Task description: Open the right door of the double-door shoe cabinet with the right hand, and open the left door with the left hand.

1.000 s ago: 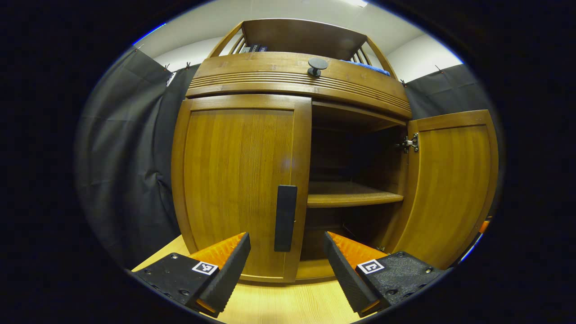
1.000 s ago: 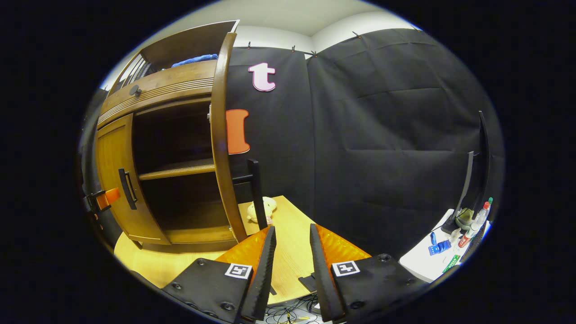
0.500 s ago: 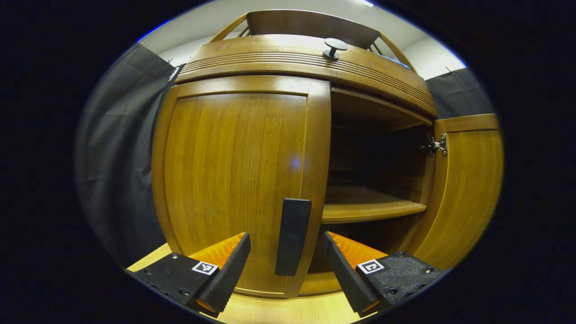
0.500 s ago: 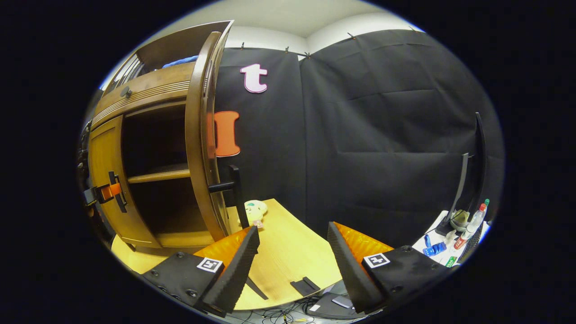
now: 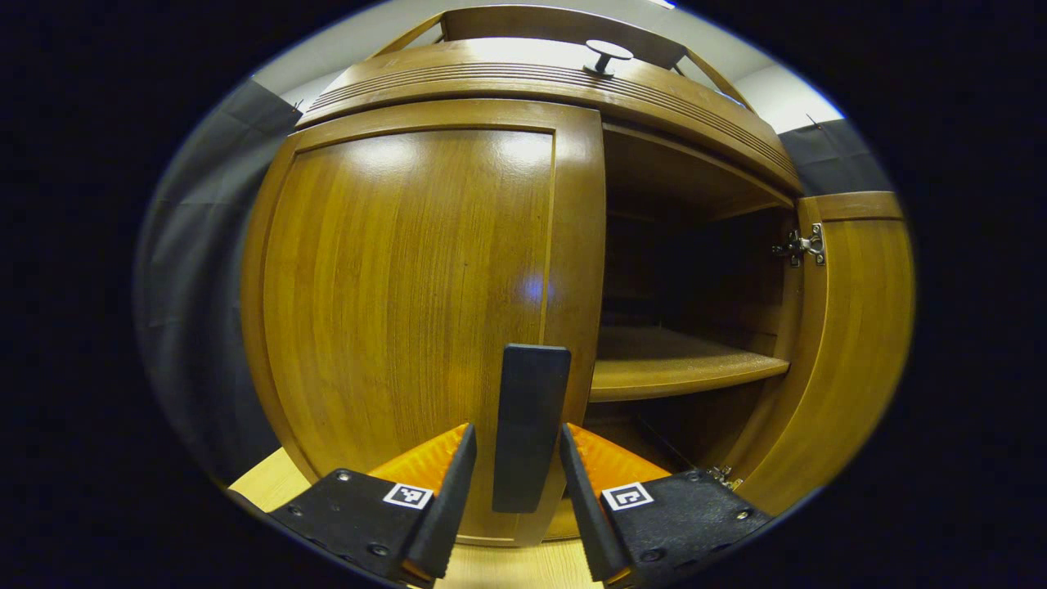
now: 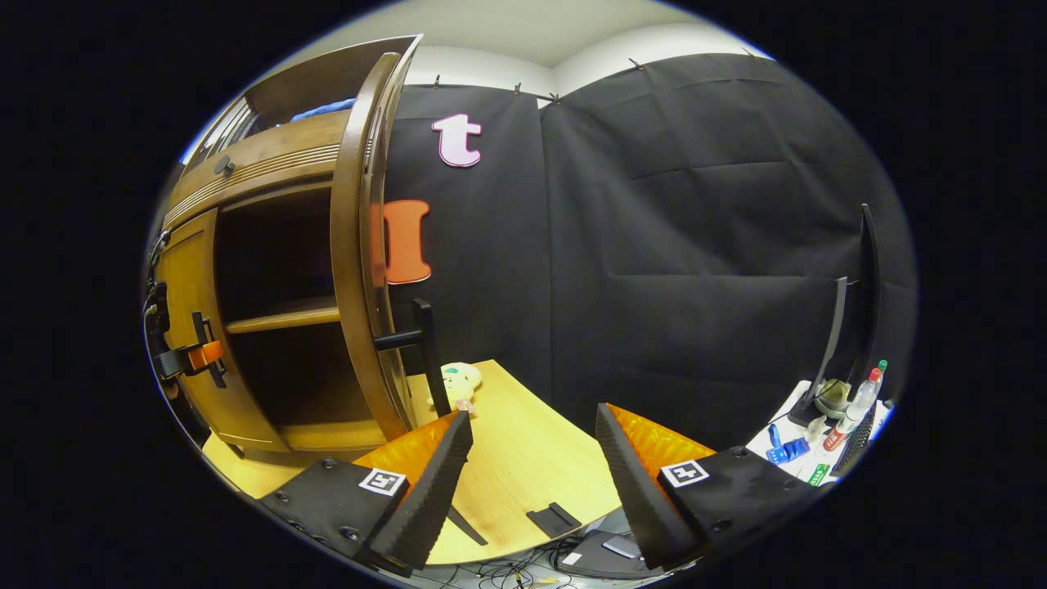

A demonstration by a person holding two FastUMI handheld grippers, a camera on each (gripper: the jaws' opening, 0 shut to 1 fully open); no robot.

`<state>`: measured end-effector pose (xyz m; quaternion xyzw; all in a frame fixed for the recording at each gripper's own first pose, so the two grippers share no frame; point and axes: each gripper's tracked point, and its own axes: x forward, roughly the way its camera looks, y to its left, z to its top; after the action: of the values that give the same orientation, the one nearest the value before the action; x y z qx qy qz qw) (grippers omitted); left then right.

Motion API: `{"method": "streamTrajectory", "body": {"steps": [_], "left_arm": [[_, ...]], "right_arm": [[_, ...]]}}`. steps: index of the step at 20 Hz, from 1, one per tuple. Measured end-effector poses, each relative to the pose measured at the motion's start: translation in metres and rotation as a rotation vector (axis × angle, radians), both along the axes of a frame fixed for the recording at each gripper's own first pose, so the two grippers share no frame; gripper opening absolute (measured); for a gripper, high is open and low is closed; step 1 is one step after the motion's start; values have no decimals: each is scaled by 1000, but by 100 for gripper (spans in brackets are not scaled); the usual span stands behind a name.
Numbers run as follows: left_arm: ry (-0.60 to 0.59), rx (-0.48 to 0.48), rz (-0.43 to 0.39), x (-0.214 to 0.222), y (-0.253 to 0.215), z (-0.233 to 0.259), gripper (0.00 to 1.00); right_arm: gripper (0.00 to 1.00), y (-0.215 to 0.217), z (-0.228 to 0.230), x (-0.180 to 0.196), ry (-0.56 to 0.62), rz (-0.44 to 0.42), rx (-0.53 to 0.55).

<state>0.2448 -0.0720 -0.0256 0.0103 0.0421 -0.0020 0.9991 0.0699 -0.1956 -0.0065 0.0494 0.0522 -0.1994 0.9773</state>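
The wooden shoe cabinet's left door (image 5: pixel 409 278) is closed. Its dark upright handle (image 5: pixel 530 409) stands between the fingers of my left gripper (image 5: pixel 518 429). The fingers are narrowed around the handle: the right one is against it and a slim gap shows on the left. The right door (image 5: pixel 851 343) is swung wide open, seen edge-on as right door (image 6: pixel 360 245) with its handle (image 6: pixel 421 352). My right gripper (image 6: pixel 534 413) is open and holds nothing, a little back and to the right of that handle. The left gripper (image 6: pixel 190 357) also shows at the left door.
Inside the cabinet sits a bare shelf (image 5: pixel 679 368). A round knob (image 5: pixel 604 56) is on the drawer above. A small plush toy (image 6: pixel 458 380) lies on the wooden table (image 6: pixel 523 458) behind the open door. A white side table (image 6: pixel 797 478) with bottles stands at the right.
My left gripper moved in on the left door's handle and its fingers narrowed around it. My right gripper opened and drew back from the right door's handle.
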Motion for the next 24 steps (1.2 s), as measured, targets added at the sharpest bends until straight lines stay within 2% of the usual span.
{"method": "streamTrajectory", "body": {"steps": [2,4,5,6,7,11,19,20,24], "left_arm": [[11,1,-7,2,-1,-2,49],[16,11,-12,3,-2,-4,34],[19,23,-16,1,-3,-3,35],[22,32,-18,1,-3,-4,35],[25,35,-16,1,-2,-4,29],[23,7,0,-8,-1,-6,21],[22,-9,-79,-55,6,1,19],[22,-6,-85,-62,8,2,19],[30,-15,-113,-88,18,4,19]], "right_arm": [[89,3,0,0,2,5,-3],[89,4,2,-3,1,4,-12],[98,4,2,-4,2,1,-17],[89,6,2,-5,3,0,-20],[89,8,2,-5,3,0,-22],[89,15,4,-12,2,-5,-33],[89,33,8,-26,-10,-12,-49],[100,35,9,-28,-10,-13,-54],[100,50,11,-32,-12,-5,-68]]}}
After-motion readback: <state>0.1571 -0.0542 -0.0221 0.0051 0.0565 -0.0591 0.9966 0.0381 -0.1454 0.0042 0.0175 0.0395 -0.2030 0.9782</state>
